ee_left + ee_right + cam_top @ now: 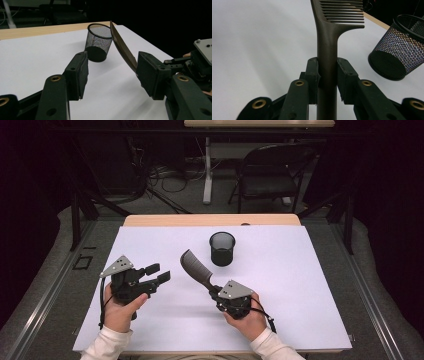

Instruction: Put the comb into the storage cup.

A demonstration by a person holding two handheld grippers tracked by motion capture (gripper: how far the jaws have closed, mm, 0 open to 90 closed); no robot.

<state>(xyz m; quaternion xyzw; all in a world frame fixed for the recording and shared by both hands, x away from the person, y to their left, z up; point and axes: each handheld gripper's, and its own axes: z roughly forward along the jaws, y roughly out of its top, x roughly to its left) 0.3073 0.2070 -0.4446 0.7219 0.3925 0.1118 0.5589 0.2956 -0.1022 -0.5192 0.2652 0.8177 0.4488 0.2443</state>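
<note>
Nearest the table's front edge, two hands in white sleeves are coming in from below, the left hand (119, 312) toward the front-left corner and the right hand (248, 320) right of the middle. The left gripper (156, 274) is hovering over the white sheet (300, 290) that is covering most of the table, its jaws standing wide apart with nothing between them; in the left gripper view the two black pads are framing bare white surface. The right gripper (327, 80) is clamping the handle of a dark comb (196, 269), its jaws pressing on either side of the handle, as the right gripper view is showing. From that grip the comb is reaching up and to the left toward the table's centre, its toothed end lifted off the sheet. Just beyond the comb's far end, toward the back edge and near the middle, a black mesh pen cup (222, 248) is standing upright and apart from the comb. Behind the table's wooden back edge (210, 220), a folding chair (272, 172) is sitting on the floor.
</note>
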